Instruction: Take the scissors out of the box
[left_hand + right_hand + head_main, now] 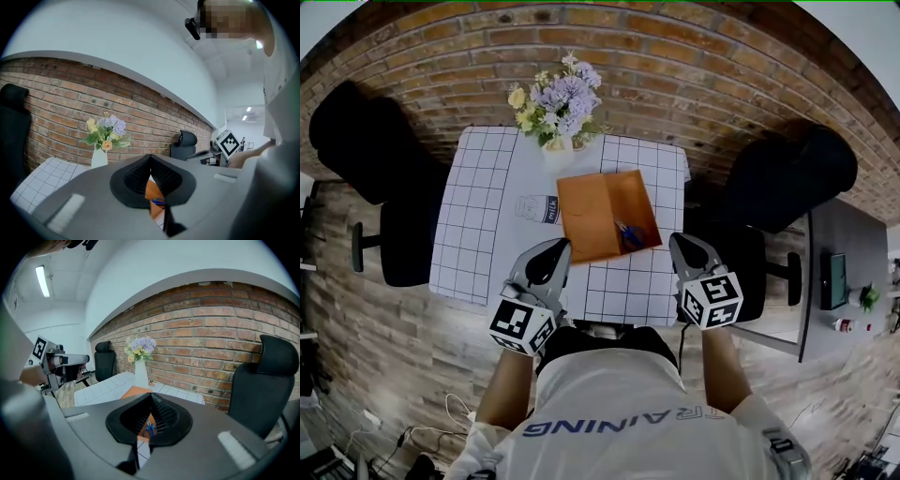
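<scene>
Left gripper closed; orange box w/ prob. scissors beyond.

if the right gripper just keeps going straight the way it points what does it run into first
Probably the orange box: it sits dead ahead of the shut right gripper, with the blue-handled scissors inside on that line. Whether the rim or the scissors comes first is unclear.

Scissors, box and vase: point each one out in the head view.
box [586, 220], head view, its bare orange left panel.
scissors [628, 234], head view, the blue handles.
vase [558, 146], head view, its white body.
</scene>
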{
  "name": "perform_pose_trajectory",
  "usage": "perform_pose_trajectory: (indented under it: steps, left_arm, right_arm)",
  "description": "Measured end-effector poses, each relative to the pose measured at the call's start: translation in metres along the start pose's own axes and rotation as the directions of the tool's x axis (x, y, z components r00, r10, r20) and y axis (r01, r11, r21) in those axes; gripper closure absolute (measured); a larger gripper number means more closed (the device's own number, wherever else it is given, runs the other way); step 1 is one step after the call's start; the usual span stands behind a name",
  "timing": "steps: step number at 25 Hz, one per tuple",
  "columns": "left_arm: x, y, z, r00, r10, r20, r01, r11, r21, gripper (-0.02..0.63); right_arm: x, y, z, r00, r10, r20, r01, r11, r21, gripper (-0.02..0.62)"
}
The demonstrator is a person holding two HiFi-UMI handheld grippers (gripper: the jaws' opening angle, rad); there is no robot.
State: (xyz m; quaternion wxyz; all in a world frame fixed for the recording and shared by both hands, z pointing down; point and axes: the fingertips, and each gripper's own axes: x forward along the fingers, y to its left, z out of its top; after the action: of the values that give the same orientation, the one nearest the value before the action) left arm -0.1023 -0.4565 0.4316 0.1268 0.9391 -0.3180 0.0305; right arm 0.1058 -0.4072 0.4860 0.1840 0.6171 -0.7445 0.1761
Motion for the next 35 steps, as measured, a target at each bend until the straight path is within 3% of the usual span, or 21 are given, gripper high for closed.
perform_pose_trajectory:
  steps: [3,5,9,15,20,29,32,35]
  left_arm:
    - [0.008,-0.001,-0.009,1.0,0.014,-0.016,-0.014,1.0,-0.018,0.603]
    - [0.008,-0.002,-0.017,0.999,0.026,-0.024,-0.027,0.999,-0.039,0.603]
    - [0.009,0.0,-0.027,0.998,0.046,-0.043,-0.049,0.997,-0.064,0.603]
    - [-0.001,0.011,-0.039,0.995,0.079,-0.062,-0.085,0.992,-0.098,0.603]
    - [-0.004,0.023,-0.042,0.993,0.095,-0.063,-0.102,0.988,-0.112,0.603]
    - [-0.01,0.048,-0.046,0.988,0.134,-0.073,-0.142,0.981,-0.132,0.603]
    - [-0.012,0.054,-0.047,0.987,0.141,-0.075,-0.151,0.979,-0.141,0.603]
    - [-0.012,0.055,-0.048,0.987,0.137,-0.082,-0.148,0.979,-0.142,0.603]
  right_arm:
    - [0.015,-0.004,-0.014,0.998,0.026,-0.062,-0.027,1.0,-0.011,0.58]
    - [0.027,-0.004,-0.027,0.99,0.048,-0.129,-0.052,0.998,-0.024,0.545]
    - [0.058,-0.007,-0.051,0.949,0.079,-0.304,-0.095,0.995,-0.04,0.491]
    - [0.104,0.004,-0.093,0.825,0.128,-0.55,-0.202,0.976,-0.076,0.448]
    - [0.141,0.006,-0.133,0.693,0.098,-0.714,-0.251,0.961,-0.112,0.436]
    - [0.174,0.011,-0.185,0.479,0.048,-0.876,-0.323,0.938,-0.126,0.436]
    - [0.178,0.007,-0.199,0.436,0.013,-0.9,-0.313,0.94,-0.139,0.446]
    - [0.181,0.004,-0.203,0.422,0.003,-0.907,-0.292,0.947,-0.133,0.456]
